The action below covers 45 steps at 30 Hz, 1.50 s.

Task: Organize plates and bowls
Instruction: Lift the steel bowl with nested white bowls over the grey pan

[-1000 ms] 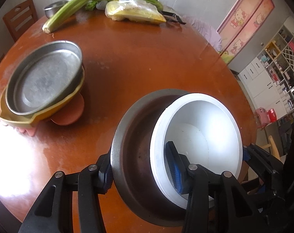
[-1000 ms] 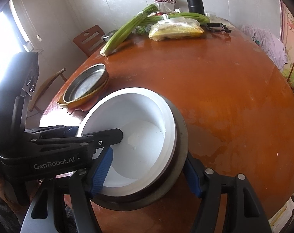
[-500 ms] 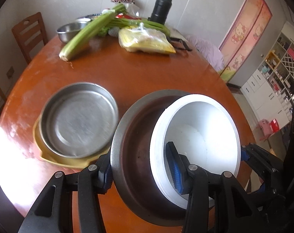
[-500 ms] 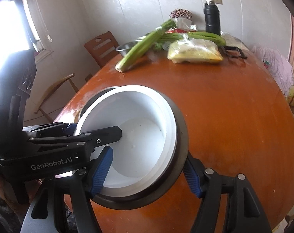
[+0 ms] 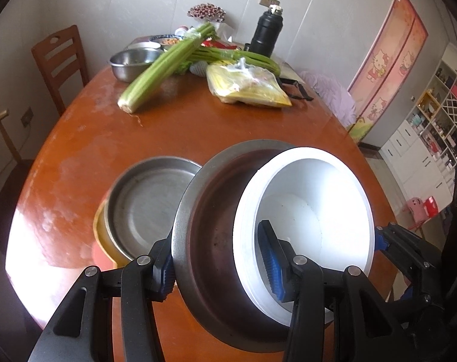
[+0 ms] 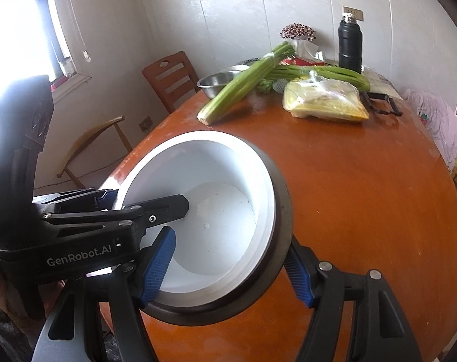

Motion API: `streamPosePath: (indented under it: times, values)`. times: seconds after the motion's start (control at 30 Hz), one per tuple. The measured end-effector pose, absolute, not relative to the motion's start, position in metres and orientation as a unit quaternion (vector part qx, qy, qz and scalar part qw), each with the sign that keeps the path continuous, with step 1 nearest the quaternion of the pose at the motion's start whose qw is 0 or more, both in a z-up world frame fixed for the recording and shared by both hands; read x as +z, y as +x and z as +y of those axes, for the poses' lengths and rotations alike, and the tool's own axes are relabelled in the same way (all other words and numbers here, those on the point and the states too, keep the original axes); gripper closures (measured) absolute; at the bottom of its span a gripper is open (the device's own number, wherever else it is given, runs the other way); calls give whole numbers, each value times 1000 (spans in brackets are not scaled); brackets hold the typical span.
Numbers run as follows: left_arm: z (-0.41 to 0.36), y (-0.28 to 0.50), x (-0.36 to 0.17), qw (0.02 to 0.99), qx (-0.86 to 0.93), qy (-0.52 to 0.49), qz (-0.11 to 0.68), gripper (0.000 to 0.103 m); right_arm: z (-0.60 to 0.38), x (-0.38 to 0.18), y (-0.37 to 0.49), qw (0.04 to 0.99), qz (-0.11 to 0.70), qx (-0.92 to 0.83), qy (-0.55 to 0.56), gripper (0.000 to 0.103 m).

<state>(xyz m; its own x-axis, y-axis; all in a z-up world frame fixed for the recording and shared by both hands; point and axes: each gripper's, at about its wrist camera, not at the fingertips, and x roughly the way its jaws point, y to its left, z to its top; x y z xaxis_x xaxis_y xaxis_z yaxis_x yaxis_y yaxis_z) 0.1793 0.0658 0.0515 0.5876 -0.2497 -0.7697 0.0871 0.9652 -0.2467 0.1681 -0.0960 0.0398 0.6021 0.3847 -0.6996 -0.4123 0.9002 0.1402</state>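
Left wrist view: both grippers are clamping the nested bowls!
Left gripper [image 5: 218, 264] and right gripper [image 6: 228, 268] are each pinching white bowl [image 5: 313, 211] inside metal bowl [image 5: 216, 211], above the table [image 5: 198, 126].

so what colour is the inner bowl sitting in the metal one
White, plain with no pattern. The inner bowl shows best in the right wrist view, nested inside the dark metal bowl.

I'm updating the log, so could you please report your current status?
Left gripper and right gripper both clamp grey metal bowl holding white bowl. Round steel pan beneath-left.
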Motion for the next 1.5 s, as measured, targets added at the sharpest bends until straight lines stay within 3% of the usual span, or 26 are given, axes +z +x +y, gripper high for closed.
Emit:
streamPosePath:
  times: [0.6,1.5]
  values:
    - [116,201,74,902,-69,-101,415,54,-46,67,199,896,363,254,-38,34]
    - [138,231,23,875,-55,-132,463,53,-24,25,231,872,404,274,-36,34]
